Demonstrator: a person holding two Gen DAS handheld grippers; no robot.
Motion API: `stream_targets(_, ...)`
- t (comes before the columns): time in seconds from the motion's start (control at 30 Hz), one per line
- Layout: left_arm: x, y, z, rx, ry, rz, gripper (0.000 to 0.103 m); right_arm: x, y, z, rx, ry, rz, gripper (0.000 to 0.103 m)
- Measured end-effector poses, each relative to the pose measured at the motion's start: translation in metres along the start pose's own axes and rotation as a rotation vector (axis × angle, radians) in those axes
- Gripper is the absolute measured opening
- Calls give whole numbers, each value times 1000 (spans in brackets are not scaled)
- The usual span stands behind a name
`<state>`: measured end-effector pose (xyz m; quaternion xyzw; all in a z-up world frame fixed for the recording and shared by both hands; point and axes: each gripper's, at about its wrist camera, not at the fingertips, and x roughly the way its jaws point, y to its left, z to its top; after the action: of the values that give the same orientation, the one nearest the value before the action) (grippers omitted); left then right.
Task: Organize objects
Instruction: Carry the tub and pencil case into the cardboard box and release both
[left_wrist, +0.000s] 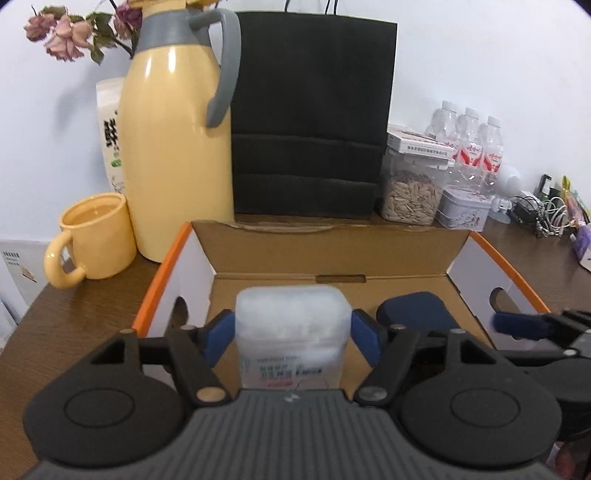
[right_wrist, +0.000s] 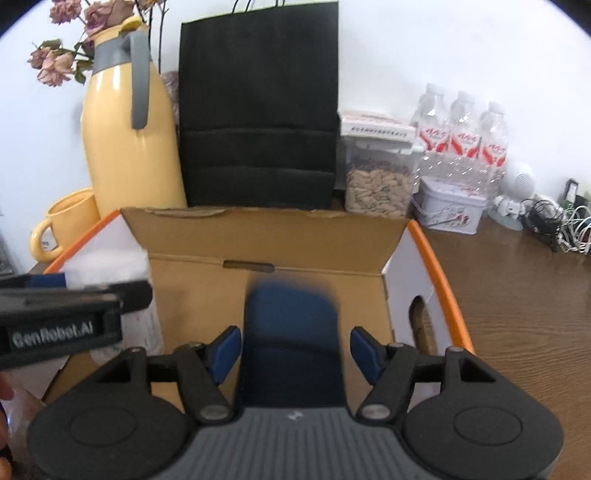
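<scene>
Two grippers over open cardboard box (left_wrist: 332, 254): left gripper (left_wrist: 291, 332) clamping translucent plastic pack (left_wrist: 291, 325), right gripper (right_wrist: 295, 349) spread around blurred navy case (right_wrist: 291, 332). Behind: glossy yellow thermos (left_wrist: 177, 147), matte black paper bag (left_wrist: 310, 118).

Each gripper was built alike. The left gripper (left_wrist: 291, 332) had a ribbed grey body at the base bearing a small white mark, flanked by two round matte-black housings, each with a faint circular inset. Black linkage bars ran forward from these, pinned with round rivets, one brass-coloured and the others silver. The fingers (left_wrist: 364, 341) ended in blue pads. The right gripper (right_wrist: 293, 350) showed the same grey ribbed body, black discs with triangular cut-outs, silver rivets and blue pads. Seen side-on from the right wrist, the left unit was a black block with a label reading "GenRobot.AI" in pale letters. A sliver of skin showed at that view's lower left edge.
</scene>
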<state>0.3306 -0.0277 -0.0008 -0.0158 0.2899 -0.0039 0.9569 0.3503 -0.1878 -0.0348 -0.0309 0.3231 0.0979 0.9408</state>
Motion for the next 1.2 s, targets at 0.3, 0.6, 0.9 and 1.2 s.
stream_targets(0.3, -17, -2, 5, -12, -76, 28, 103, -10, 1, 1, 5, -19, 8, 86)
stream_targets(0.6, -45, 1, 10, -26, -120, 16, 103, -32, -3, 2, 14, -63, 16, 86)
stream_targets(0.9, -91, 8, -1, -31, -143, 13, 103, -86, -3, -5, -11, -144, 35, 94)
stream_targets(1.2, -149, 19, -29, -36, -161, 8, 103, -143, -3, -33, -9, -175, 68, 96)
